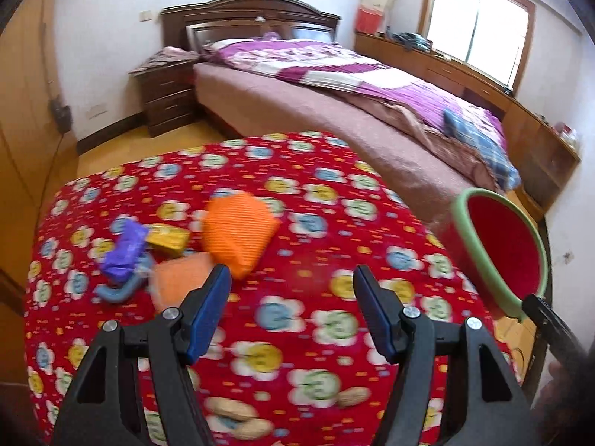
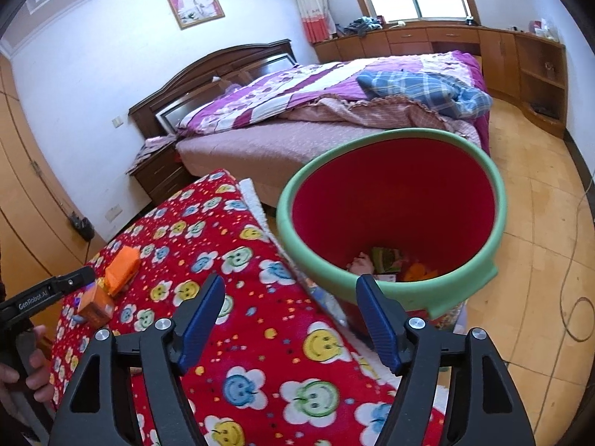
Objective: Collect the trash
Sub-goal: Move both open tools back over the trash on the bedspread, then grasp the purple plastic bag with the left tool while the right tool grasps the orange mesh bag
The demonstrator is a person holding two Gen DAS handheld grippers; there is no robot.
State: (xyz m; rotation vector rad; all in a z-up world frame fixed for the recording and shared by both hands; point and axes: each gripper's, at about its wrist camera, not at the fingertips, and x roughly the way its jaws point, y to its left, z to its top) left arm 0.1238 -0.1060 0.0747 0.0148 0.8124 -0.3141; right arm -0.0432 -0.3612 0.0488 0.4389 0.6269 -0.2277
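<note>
Both claws stand wide apart and empty, the left claw (image 1: 289,273) over the red flowered table (image 1: 297,171) near orange, purple and yellow trash (image 1: 238,232), the right claw (image 2: 289,284) before the green-rimmed bin (image 2: 390,293), which seems to hold scraps.

A bed (image 2: 297,137) with purple bedding stands beside a dark nightstand (image 1: 167,96) and wooden cabinets (image 2: 520,59).

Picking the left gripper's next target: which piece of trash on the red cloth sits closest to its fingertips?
The smaller orange piece, right by the left gripper's left fingertip. The bigger ribbed orange piece, yellow packet and purple wrapper all lie farther off.
</note>
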